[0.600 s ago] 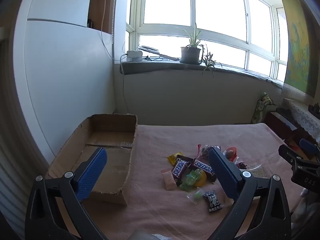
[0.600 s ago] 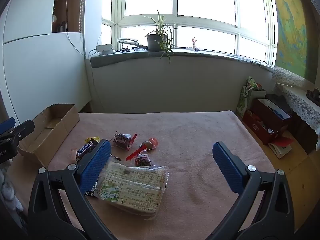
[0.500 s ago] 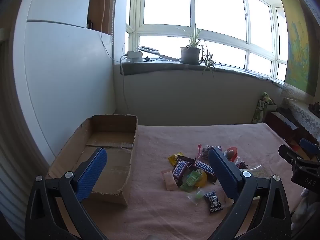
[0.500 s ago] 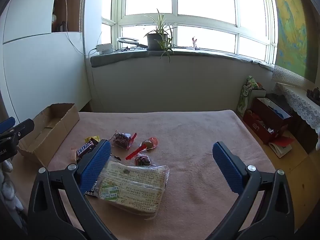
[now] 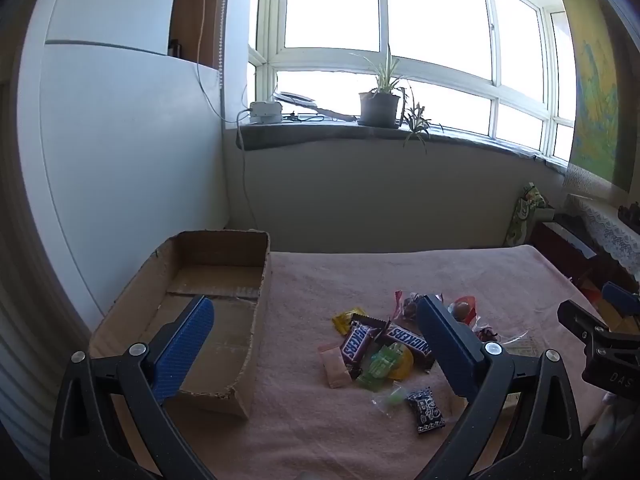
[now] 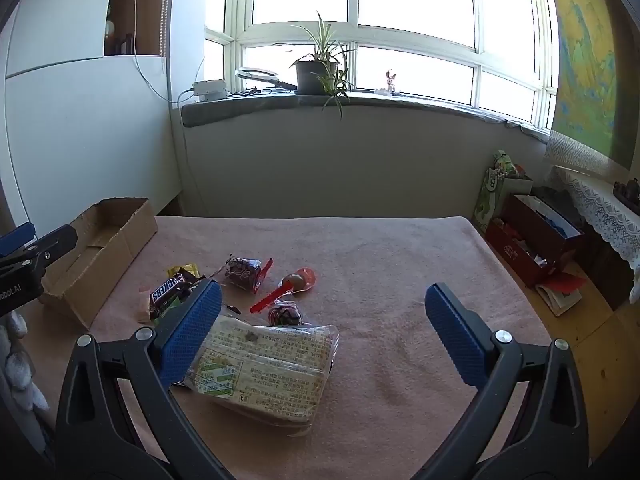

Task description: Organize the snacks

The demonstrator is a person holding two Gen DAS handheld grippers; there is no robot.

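Observation:
A heap of snacks lies on the pink cloth: two Snickers bars (image 5: 404, 338), a green sweet (image 5: 382, 364), a small black packet (image 5: 426, 409) and a pink block (image 5: 335, 365). The large clear cracker pack (image 6: 266, 368) sits nearest in the right wrist view, behind it a red lollipop (image 6: 298, 281). An empty cardboard box (image 5: 208, 304) stands left of the heap. My left gripper (image 5: 316, 338) hovers open above the table between box and heap. My right gripper (image 6: 322, 326) is open over the cracker pack, touching nothing.
The table (image 6: 384, 256) stands against a wall below a windowsill holding a potted plant (image 6: 316, 68). A white cabinet (image 5: 120, 152) rises left of the box. Red boxes and bags (image 6: 532, 236) sit on the floor off the table's right edge.

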